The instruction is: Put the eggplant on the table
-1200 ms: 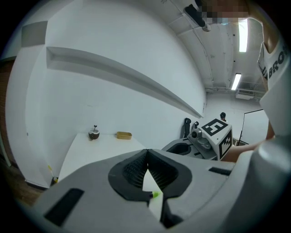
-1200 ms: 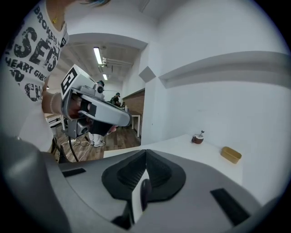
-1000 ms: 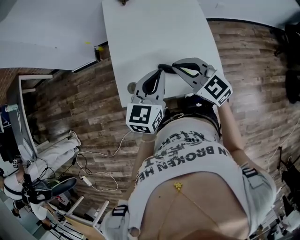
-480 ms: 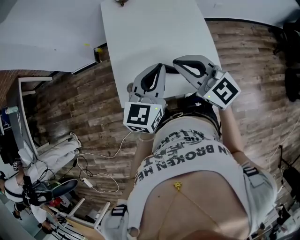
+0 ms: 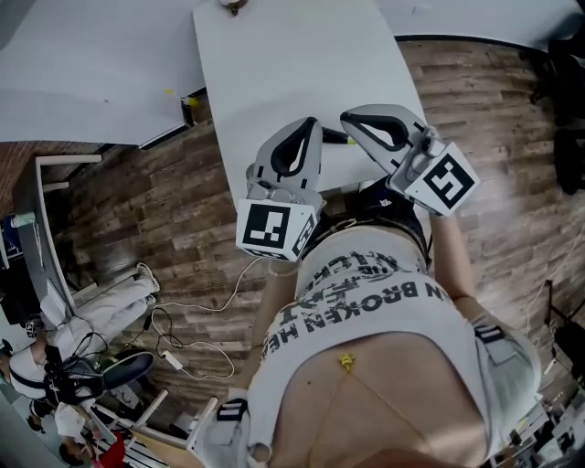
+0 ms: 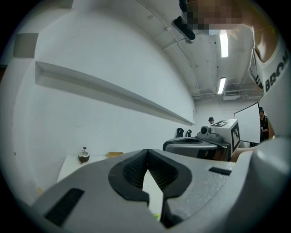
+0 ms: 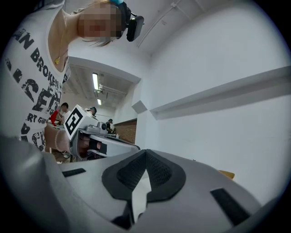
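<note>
Head view looks steeply down on the table (image 5: 302, 73), left gripper (image 5: 309, 128) and right gripper (image 5: 349, 121) — each gripper view, close behind its jaws, faces level, catching the other gripper.

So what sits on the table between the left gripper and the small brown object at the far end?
Nothing: in the head view the white table is bare from the left gripper to the small brown object.

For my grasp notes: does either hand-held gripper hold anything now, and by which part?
Nothing is held. The left hand-held gripper and the right hand-held gripper each have their jaws closed tip to tip, with nothing between them.
</note>
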`<action>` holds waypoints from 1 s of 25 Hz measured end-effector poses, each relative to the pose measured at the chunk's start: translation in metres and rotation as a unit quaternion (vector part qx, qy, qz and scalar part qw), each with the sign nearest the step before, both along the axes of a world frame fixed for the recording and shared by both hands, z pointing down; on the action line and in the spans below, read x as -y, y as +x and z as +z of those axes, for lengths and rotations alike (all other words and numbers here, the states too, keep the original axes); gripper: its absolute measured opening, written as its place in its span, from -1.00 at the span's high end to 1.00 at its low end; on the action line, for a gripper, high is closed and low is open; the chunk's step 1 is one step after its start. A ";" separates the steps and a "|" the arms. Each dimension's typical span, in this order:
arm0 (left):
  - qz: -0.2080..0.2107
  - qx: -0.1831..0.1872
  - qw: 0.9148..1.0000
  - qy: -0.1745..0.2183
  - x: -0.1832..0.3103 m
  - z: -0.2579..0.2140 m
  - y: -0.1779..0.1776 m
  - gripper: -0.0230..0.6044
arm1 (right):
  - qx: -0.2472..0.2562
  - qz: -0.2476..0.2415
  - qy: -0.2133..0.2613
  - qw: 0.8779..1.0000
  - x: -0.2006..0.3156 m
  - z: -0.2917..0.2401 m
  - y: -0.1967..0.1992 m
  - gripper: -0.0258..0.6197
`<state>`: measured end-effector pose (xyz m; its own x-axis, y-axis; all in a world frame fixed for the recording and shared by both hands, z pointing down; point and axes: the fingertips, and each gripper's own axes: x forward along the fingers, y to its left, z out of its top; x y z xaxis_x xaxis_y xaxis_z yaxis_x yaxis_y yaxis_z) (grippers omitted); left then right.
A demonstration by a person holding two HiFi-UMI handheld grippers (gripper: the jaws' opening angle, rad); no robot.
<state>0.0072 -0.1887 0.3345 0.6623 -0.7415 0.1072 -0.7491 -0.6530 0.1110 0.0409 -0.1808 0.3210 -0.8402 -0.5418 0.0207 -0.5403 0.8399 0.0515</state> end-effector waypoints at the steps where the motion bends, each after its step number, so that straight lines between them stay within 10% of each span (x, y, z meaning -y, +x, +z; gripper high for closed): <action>1: 0.001 -0.001 1.000 0.001 0.000 -0.001 0.000 0.91 | 0.002 0.001 0.000 1.000 0.000 -0.001 0.000 0.90; 25: 0.031 -0.005 0.999 0.014 -0.002 -0.012 0.013 0.91 | 0.009 0.016 0.016 1.000 -0.004 -0.019 0.013 0.90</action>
